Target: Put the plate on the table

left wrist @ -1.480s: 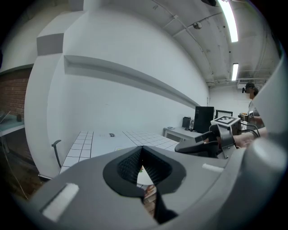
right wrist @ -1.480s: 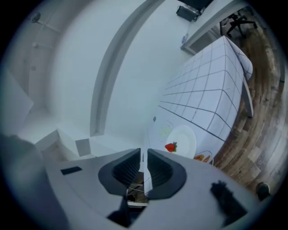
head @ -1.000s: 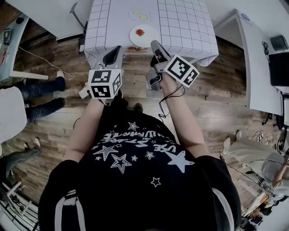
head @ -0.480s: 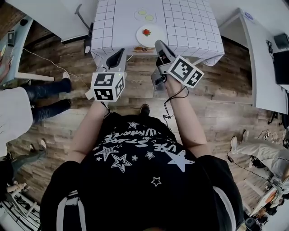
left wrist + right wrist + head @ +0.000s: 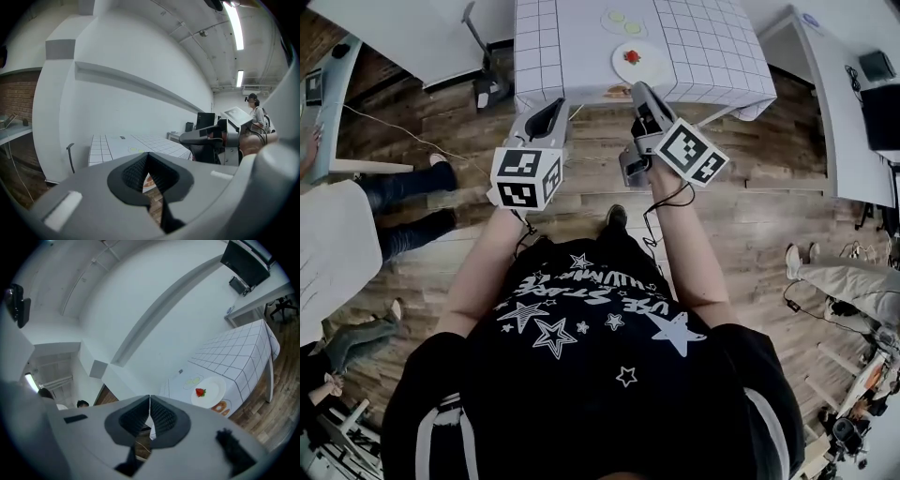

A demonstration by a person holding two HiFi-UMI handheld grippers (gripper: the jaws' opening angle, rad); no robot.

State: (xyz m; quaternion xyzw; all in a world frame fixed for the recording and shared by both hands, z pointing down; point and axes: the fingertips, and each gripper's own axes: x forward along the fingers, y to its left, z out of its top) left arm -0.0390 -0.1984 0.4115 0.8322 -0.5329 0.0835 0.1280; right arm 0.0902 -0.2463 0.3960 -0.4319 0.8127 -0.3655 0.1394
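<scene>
A room with a wood-plank floor [image 5: 769, 234], and a table [image 5: 572, 56] under a white checked cloth at the far side.
The white plate [image 5: 645, 64] sat on the table close to its near edge, with a strawberry [image 5: 632, 55] on it. Near of the table, over the floor, the left gripper [image 5: 551, 105] and right gripper [image 5: 639, 90] pointed toward it, both clear of the plate. Each had its jaws pressed together with nothing between them.

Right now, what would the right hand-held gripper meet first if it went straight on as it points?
Likely the white wall behind the checked table: the right hand-held gripper looks down onto it and the plate, so its line seems to pass above them. Depth is unclear.
</scene>
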